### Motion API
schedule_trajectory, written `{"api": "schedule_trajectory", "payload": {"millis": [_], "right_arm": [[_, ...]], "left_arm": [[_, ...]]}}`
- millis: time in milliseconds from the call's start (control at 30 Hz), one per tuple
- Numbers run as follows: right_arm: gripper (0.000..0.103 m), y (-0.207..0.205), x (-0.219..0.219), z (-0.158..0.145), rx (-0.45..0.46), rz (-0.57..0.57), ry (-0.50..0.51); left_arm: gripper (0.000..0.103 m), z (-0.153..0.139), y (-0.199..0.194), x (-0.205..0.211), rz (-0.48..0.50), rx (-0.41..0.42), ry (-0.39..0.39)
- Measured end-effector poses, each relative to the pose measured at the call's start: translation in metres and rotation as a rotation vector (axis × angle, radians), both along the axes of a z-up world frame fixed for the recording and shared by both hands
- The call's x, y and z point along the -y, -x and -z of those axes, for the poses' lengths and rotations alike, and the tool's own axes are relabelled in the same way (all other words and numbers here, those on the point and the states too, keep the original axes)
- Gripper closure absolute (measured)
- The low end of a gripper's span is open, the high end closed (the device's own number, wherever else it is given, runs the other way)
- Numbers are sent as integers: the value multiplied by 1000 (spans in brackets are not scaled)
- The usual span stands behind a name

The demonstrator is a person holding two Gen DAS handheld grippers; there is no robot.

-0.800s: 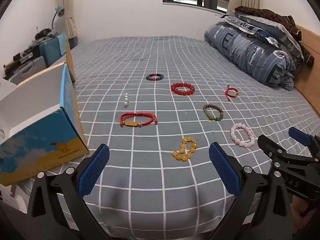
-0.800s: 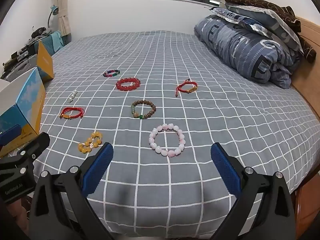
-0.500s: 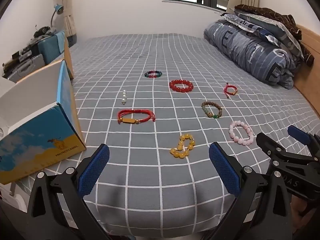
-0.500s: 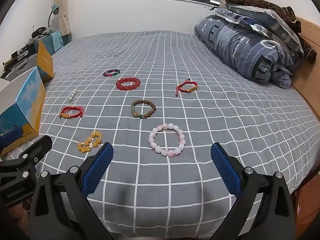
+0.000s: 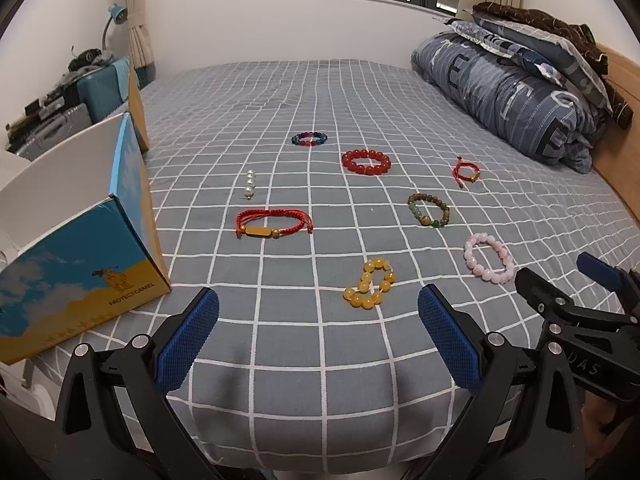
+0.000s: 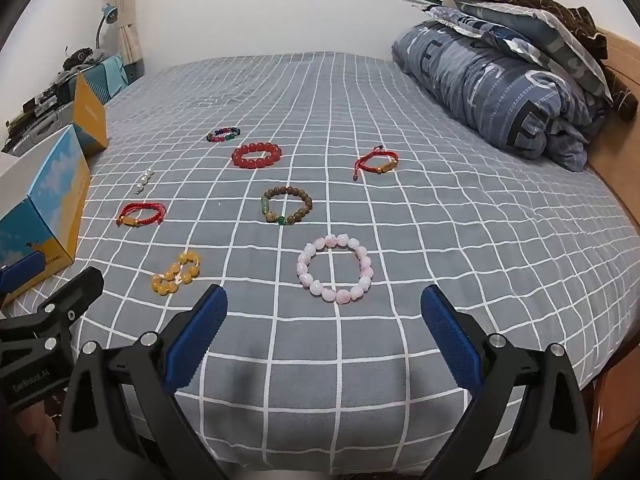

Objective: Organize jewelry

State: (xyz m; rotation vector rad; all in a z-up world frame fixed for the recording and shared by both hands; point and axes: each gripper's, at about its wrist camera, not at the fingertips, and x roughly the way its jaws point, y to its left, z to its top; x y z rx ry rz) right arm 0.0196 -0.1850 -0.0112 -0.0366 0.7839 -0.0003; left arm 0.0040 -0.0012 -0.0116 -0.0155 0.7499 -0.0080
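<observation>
Lying scattered and well apart on the checked bed [image 5: 320,360]: eight bracelets, pink [image 6: 335,269] and yellow [image 5: 370,284] nearest, box [image 5: 80,264] standing at left edge, both grippers [image 5: 318,312] [image 6: 323,312] hovering gaping, empty

Even indoor light, fisheye-warped edges

The open box [image 5: 80,248] is cut off by the frame's left edge, its inside hidden.

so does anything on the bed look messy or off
Mostly tidy: the bracelets lie flat and apart on the bed. Only the yellow bead bracelet is twisted into a figure eight instead of an open ring like the pink bracelet. Nothing looks broken.
</observation>
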Motion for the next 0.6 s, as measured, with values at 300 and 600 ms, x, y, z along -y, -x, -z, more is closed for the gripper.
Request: {"api": "schedule_trajectory", "payload": {"millis": [300,600], "right_arm": [[10,-2,1,3,-8,2,-4],[10,-3,1,3,-5,3,-3]], "left_arm": [[6,4,-3,1,7,-8,5],[6,6,-4,2,0,-13,3]]}}
